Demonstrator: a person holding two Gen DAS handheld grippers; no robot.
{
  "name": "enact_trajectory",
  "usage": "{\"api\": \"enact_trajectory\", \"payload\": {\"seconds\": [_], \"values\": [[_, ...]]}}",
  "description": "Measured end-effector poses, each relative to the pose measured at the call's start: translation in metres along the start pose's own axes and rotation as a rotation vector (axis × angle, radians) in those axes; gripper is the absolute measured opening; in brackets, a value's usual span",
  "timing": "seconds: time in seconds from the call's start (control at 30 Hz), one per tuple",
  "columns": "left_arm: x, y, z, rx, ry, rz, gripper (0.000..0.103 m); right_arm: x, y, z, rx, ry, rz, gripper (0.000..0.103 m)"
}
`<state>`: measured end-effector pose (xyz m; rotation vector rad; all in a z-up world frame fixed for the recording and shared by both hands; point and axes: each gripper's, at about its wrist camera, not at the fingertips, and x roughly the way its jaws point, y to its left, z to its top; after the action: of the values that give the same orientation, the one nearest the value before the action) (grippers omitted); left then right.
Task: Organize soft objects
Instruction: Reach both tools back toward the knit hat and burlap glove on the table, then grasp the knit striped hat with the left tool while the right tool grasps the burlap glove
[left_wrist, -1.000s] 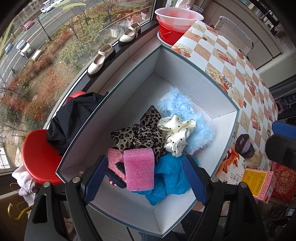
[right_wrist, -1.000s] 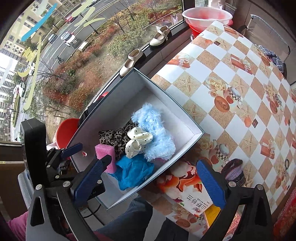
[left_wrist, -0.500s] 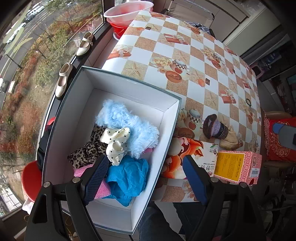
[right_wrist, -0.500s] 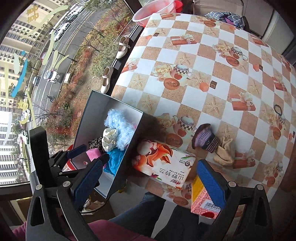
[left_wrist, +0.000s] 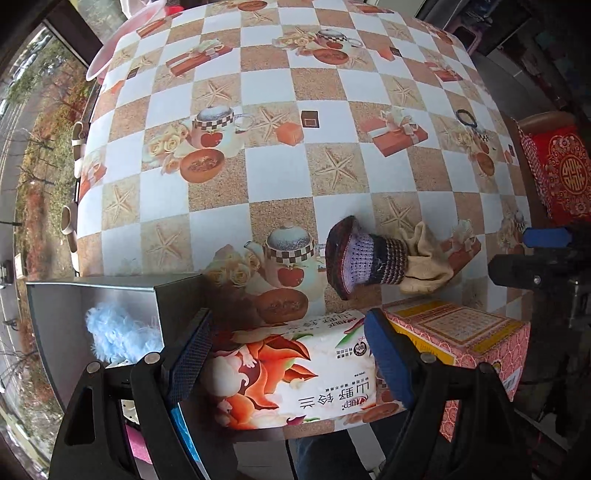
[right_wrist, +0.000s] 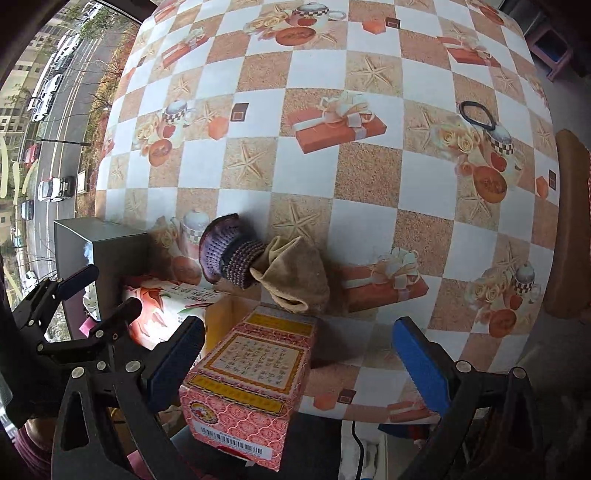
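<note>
A purple knitted piece (left_wrist: 364, 254) (right_wrist: 229, 254) lies on the patterned table next to a beige cloth (left_wrist: 424, 258) (right_wrist: 295, 273). A black hair tie (right_wrist: 476, 115) (left_wrist: 466, 118) lies farther back on the right. The grey box (left_wrist: 110, 295) (right_wrist: 96, 240) at the left holds a fluffy light-blue item (left_wrist: 118, 332), a blue cloth and a pink sponge. My left gripper (left_wrist: 286, 356) is open and empty above a flowered tissue pack (left_wrist: 295, 369). My right gripper (right_wrist: 299, 362) is open and empty above a pink and yellow carton (right_wrist: 255, 373).
The tissue pack (right_wrist: 166, 306) and the carton (left_wrist: 461, 336) sit side by side at the table's near edge, in front of the knitted piece. A red patterned box (left_wrist: 561, 170) stands at the right. A pink basin (left_wrist: 122, 40) sits at the far left corner by the window.
Both grippers have swung right, away from the box, and now look over the table toward the knitted piece and beige cloth. Both stay open and empty.
</note>
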<state>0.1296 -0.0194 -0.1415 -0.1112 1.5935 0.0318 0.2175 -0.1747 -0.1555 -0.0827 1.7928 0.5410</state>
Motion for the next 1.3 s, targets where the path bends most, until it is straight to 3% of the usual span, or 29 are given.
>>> {"api": "enact_trajectory", "payload": {"seconds": [0.27,0.43,0.5,0.57,0.67,0.83,1.0,1.13,1.3], "values": [[0.064,-0.018,0.030,0.016,0.116,0.025,0.085,0.071,-0.017,0.020,-0.071,0.123,0.095,0.102],[0.087,-0.025,0.040,0.010,0.165,0.063,0.085,0.102,-0.022,0.029,-0.126,0.156,0.035,0.102],[0.092,-0.025,0.045,-0.003,0.174,0.076,0.088,0.105,-0.025,0.032,-0.128,0.135,0.022,0.102],[0.096,-0.022,0.050,-0.023,0.165,0.110,0.103,0.100,-0.031,0.035,-0.114,0.084,-0.043,0.102],[0.100,-0.014,0.055,-0.053,0.154,0.100,0.103,0.093,-0.053,0.041,-0.049,0.031,-0.129,0.102],[0.077,0.001,0.060,-0.078,0.108,0.057,0.103,0.070,-0.106,0.044,0.103,-0.040,-0.171,0.102],[0.052,0.000,0.057,-0.068,0.084,-0.050,0.103,0.039,-0.132,0.025,0.185,-0.121,-0.093,0.102],[0.062,-0.020,0.057,-0.011,0.101,-0.034,0.103,0.027,-0.123,0.012,0.185,-0.152,0.023,0.102],[0.097,-0.036,0.061,-0.005,0.173,-0.009,0.103,0.051,-0.094,0.025,0.141,-0.118,-0.031,0.102]]}}
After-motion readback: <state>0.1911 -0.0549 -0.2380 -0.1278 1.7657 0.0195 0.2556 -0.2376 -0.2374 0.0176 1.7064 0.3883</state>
